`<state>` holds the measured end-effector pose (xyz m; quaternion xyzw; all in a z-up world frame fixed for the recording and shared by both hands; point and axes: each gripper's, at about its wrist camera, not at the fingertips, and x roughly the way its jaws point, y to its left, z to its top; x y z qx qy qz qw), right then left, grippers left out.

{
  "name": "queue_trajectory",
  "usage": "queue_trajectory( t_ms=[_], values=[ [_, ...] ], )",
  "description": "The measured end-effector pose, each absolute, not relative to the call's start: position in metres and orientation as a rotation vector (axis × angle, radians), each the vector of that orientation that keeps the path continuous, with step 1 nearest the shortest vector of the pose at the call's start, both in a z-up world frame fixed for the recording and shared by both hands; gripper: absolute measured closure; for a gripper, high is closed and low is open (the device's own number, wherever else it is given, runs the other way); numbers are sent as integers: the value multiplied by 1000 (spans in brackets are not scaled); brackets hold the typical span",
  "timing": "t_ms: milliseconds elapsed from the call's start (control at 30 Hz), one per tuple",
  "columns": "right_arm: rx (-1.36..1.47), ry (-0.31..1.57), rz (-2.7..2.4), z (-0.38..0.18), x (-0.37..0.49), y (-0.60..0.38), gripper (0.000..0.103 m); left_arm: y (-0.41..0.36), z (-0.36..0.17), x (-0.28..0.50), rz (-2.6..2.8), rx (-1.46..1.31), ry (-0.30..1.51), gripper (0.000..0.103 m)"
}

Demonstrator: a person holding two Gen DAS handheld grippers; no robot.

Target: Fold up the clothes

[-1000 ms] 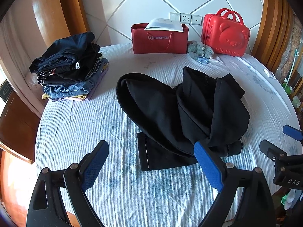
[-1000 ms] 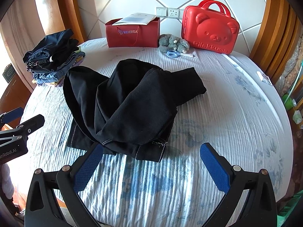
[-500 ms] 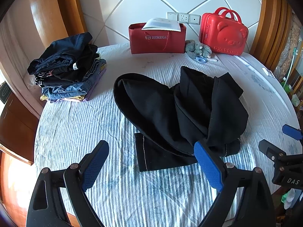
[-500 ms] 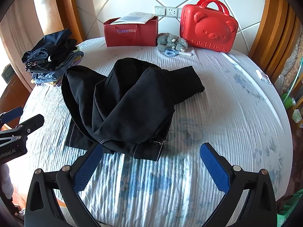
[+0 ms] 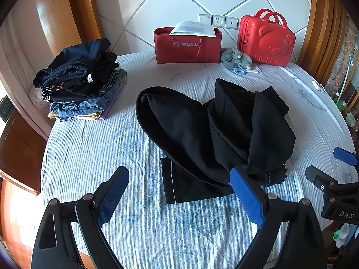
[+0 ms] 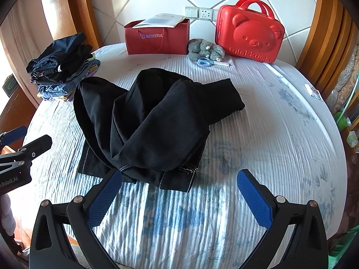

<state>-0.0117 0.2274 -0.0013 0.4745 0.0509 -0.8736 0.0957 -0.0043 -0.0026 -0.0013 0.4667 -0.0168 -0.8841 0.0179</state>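
Observation:
A crumpled black pair of trousers (image 5: 213,132) lies in a heap in the middle of the striped bed sheet (image 5: 94,148); it also shows in the right wrist view (image 6: 154,123). My left gripper (image 5: 179,192) is open and empty, just short of the heap's near left hem. My right gripper (image 6: 179,197) is open and empty, just short of the near waistband edge. Each gripper shows at the edge of the other's view: the right one (image 5: 332,179) and the left one (image 6: 20,152).
A stack of folded clothes (image 5: 83,83) sits at the back left. A red paper bag (image 5: 187,44), a grey plush toy (image 5: 235,58), blue scissors (image 5: 242,70) and a red bear case (image 5: 267,39) stand along the back wall. Wooden bed frame rims the sides.
Both grippers have shifted slightly forward toward the black trousers. Jaws stay open. The clothes have not moved.

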Motion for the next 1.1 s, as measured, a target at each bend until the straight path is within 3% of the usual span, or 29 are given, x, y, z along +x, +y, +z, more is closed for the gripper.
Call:
queue_trajectory(
  t_ms=[667,1100],
  values=[
    [1405,177,-2577,-2,-22,226,0,-10,-4,-14,-2740,1457,-38,10],
    [1456,25,-2522,-17,-74,245,0,-55,-37,-56,-2690,1479,32,10]
  ],
)
